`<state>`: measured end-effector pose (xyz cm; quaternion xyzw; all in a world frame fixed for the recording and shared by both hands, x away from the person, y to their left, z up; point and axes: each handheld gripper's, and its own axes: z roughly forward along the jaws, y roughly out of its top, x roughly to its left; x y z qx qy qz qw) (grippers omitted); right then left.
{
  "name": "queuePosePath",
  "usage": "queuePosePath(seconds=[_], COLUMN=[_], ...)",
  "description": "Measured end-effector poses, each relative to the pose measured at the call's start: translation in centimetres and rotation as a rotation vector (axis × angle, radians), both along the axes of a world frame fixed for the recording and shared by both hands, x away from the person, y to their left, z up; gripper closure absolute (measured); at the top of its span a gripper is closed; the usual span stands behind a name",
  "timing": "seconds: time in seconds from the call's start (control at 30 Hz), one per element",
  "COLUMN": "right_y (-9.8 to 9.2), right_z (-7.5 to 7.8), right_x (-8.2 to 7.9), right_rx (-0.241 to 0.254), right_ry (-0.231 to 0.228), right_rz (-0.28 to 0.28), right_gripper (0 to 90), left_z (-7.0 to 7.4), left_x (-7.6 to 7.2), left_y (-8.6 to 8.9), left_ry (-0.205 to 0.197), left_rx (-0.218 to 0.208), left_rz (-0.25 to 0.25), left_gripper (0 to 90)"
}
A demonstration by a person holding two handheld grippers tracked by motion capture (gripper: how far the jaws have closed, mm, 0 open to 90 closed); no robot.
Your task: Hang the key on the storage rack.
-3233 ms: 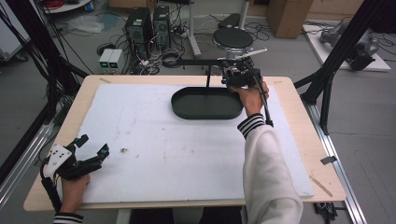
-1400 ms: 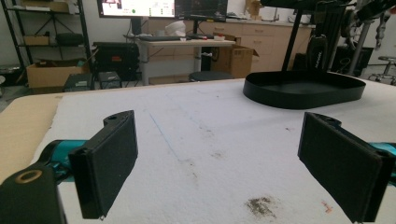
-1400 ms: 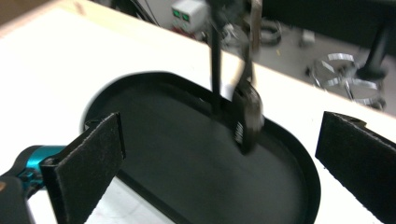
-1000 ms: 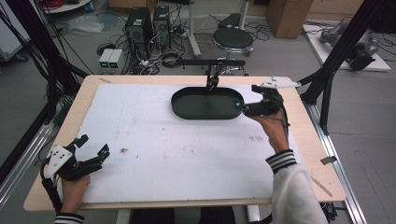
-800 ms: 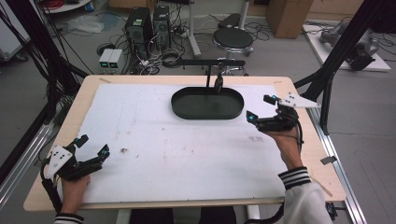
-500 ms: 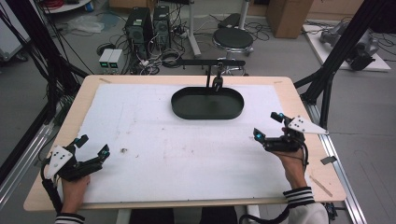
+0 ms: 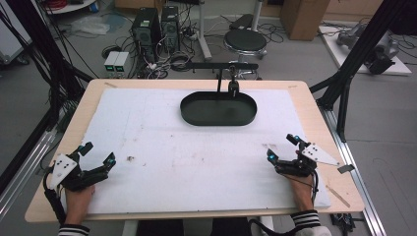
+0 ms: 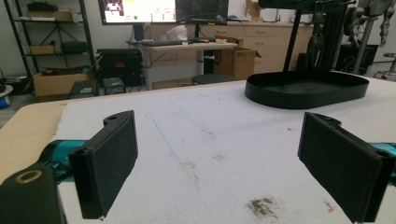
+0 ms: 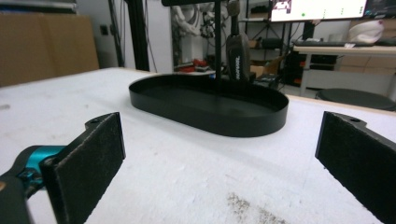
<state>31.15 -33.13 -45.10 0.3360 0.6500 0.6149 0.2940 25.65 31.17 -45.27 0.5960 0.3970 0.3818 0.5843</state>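
Observation:
A black oval tray (image 7: 218,122) lies at the far middle of the white mat (image 7: 187,147). Behind it, a dark oblong object (image 7: 233,88) hangs from a black bar stand (image 7: 216,65). My left gripper (image 7: 98,152) rests at the near left corner, open, with nothing between its pads (image 8: 109,163). At the near right my right gripper (image 7: 281,146) is also open and empty. It faces the tray (image 9: 224,123) and the hanging object (image 9: 236,56). The left gripper view has the tray (image 8: 303,98) far off to the right.
The wooden table edge (image 7: 196,215) runs in front of both hands. Dark smudges mark the mat (image 8: 261,205). Black frame posts (image 7: 344,83) stand at the table's right side. Computers, a stool (image 7: 248,42) and cables sit on the floor beyond.
My right gripper has come back from the stand above the tray to the near right of the table, open and empty. The left gripper has stayed put.

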Motion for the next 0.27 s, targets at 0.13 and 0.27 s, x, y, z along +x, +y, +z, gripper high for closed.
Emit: queuePosePath(seconds=[0.13,0.27], right_y=[0.33,0.18], right_z=[-0.07,-0.13], right_x=[-0.53,-0.55], right_rx=[-0.024,-0.012], right_ry=[-0.048,-0.047], right_rz=[-0.025,-0.03], right_gripper=[0.4,0.4], left_z=[0.0,-0.03], left_x=[0.01,-0.06], left_y=[0.02,0.0], left_ry=[0.0,-0.008], left_rx=[0.0,-0.001], left_rz=[0.0,-0.001], left_gripper=[12.5,12.5])
